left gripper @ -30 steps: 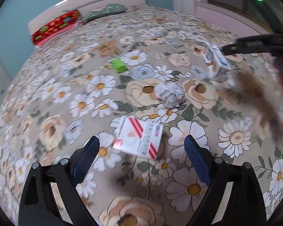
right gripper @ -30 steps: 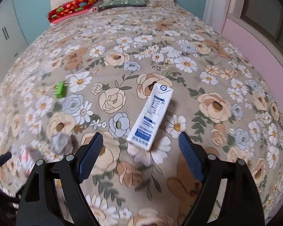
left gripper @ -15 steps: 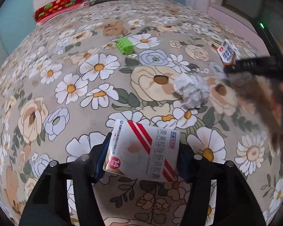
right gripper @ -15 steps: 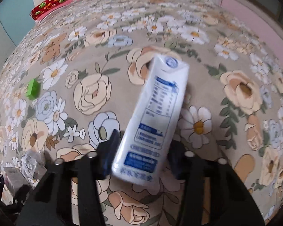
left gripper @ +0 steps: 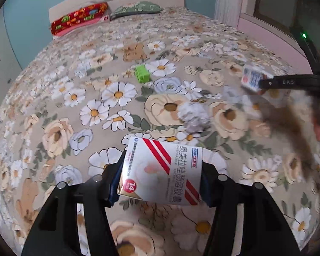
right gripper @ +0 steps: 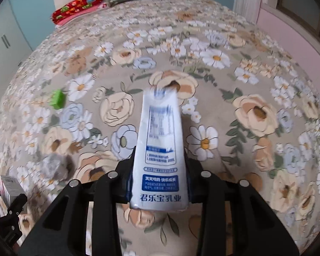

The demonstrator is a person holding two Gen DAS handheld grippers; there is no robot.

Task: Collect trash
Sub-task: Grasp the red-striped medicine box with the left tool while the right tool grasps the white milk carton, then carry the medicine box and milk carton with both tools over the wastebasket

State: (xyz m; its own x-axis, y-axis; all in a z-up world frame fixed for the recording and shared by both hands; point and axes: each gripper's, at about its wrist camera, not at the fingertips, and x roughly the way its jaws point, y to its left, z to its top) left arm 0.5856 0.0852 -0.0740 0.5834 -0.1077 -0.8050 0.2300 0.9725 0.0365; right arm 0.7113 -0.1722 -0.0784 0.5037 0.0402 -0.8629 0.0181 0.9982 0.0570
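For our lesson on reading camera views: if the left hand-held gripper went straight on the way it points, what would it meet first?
Probably the crumpled paper ball, just beyond the medicine box that the left hand-held gripper holds. Depth is unclear, so it might pass over the ball and reach the floral bedspread instead.

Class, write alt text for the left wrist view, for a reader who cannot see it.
The left claw grips a white medicine box with red stripes above a floral bedspread. Beyond it lie a crumpled paper ball and a small green block; at right, another claw holds a milk carton.
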